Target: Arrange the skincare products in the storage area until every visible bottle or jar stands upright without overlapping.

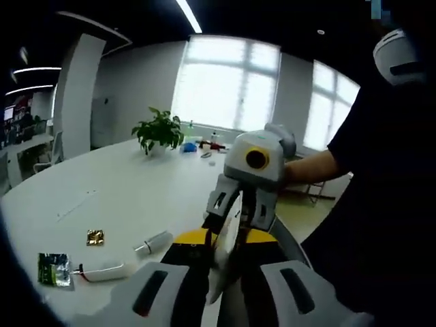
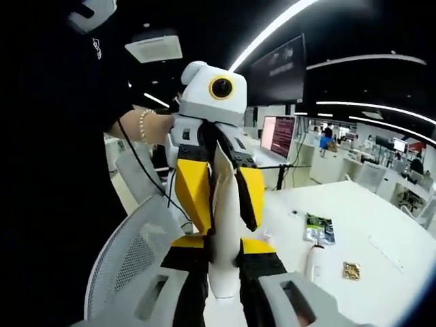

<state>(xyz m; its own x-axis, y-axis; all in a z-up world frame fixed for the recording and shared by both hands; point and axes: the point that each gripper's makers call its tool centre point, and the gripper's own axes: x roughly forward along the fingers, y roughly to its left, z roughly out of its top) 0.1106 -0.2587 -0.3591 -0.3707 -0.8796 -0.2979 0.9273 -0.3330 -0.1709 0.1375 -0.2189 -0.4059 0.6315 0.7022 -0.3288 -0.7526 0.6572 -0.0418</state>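
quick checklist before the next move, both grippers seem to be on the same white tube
1. Left gripper shut on white tube: ok.
2. Right gripper shut on the same tube: ok.
3. Tube held above the white table, not set down: not ok for the task.
4. Small white bottle on the table stands upright: not ok, it lies on its side.
5. White tube with red cap end upright: not ok, lying flat.
6. Storage area located: cannot tell.
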